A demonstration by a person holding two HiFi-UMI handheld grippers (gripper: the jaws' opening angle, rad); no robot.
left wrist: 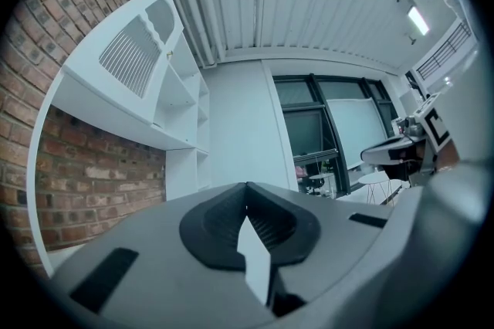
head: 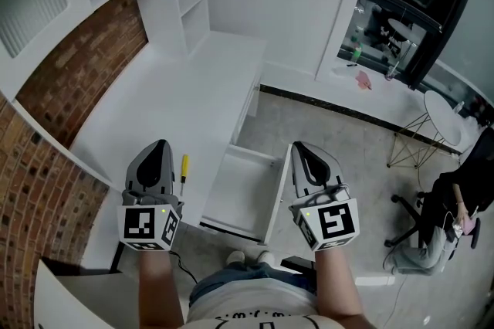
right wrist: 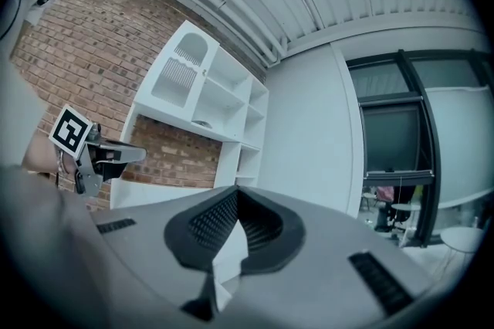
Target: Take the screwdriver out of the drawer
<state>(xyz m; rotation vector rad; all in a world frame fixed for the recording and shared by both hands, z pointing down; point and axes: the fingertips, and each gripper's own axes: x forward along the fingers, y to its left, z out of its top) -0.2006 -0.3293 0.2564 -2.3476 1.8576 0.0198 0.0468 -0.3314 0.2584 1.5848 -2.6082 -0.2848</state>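
- Screwdriver (head: 184, 167) lies on the white desk (head: 154, 103), at 3 o'clock of the left gripper (head: 160, 144), outside the open drawer (head: 239, 200).
- Left gripper's jaws are together, holding nothing.
- Right gripper (head: 298, 147), at the drawer's 3 o'clock, has its jaws together too.

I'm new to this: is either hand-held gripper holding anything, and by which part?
Nothing is held. Both the left hand-held gripper and the right hand-held gripper are shut and empty; the screwdriver lies on the desk.

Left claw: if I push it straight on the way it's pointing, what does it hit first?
Nothing close. The left claw points level over the desk, so it would probably first meet the white wall panel beside the shelves; depth is unclear.
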